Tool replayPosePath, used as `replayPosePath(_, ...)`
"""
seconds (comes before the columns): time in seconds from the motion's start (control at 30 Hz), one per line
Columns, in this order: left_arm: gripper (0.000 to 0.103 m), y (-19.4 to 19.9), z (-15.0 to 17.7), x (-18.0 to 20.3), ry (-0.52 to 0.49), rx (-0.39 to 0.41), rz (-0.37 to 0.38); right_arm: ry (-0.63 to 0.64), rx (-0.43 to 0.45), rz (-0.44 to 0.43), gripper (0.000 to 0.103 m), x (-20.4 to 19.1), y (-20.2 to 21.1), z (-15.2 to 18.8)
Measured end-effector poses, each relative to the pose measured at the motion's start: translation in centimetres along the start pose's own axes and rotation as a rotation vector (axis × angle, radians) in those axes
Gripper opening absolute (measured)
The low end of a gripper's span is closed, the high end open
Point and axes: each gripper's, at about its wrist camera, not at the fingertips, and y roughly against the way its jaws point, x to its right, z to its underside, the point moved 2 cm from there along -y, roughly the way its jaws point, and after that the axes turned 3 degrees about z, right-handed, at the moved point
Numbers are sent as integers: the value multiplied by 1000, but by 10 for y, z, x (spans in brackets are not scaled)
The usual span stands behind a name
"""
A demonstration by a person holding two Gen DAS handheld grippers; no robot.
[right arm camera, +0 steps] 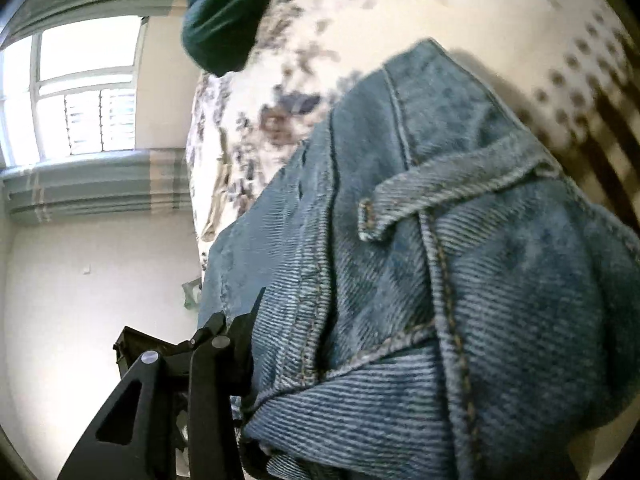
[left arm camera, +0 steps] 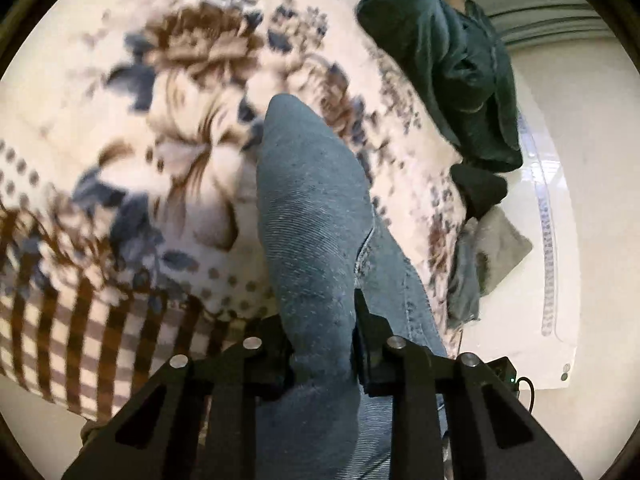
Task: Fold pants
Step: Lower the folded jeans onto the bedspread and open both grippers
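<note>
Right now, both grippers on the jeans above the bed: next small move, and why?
Probably lower both together onto the floral bedspread to lay the jeans flat. The left gripper pinches a bunched ridge; the right gripper side shows denim crumpled, not yet spread.

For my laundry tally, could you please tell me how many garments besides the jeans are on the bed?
3: a dark green garment at the bed's edge, a black one below it, a grey one lowest. Others may be hidden.

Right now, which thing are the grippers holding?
Look at the big flowery bedspread. Above it hang the blue jeans, pinched by the left gripper. Unlike the dark green clothes heaped nearby, they are faded denim with stitched seams.
</note>
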Motion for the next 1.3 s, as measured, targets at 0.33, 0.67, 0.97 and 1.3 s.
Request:
replayPosePath(0.33, 22, 63, -96, 44, -72, 86, 38, 102, 34, -37, 47, -145, -16, -37)
replayPosePath(0.67, 22, 98, -316, -9, -84, 142, 58, 170, 60, -38, 47, -309, -180, -106)
replayPosePath(0.97, 22, 86, -505, -90, -151, 184, 10, 180, 70, -89, 47, -401, -405, -179)
replayPosePath(1.3, 29, 37, -558, -188, -163, 103, -71, 179, -48, 19, 62, -378, -518, -201)
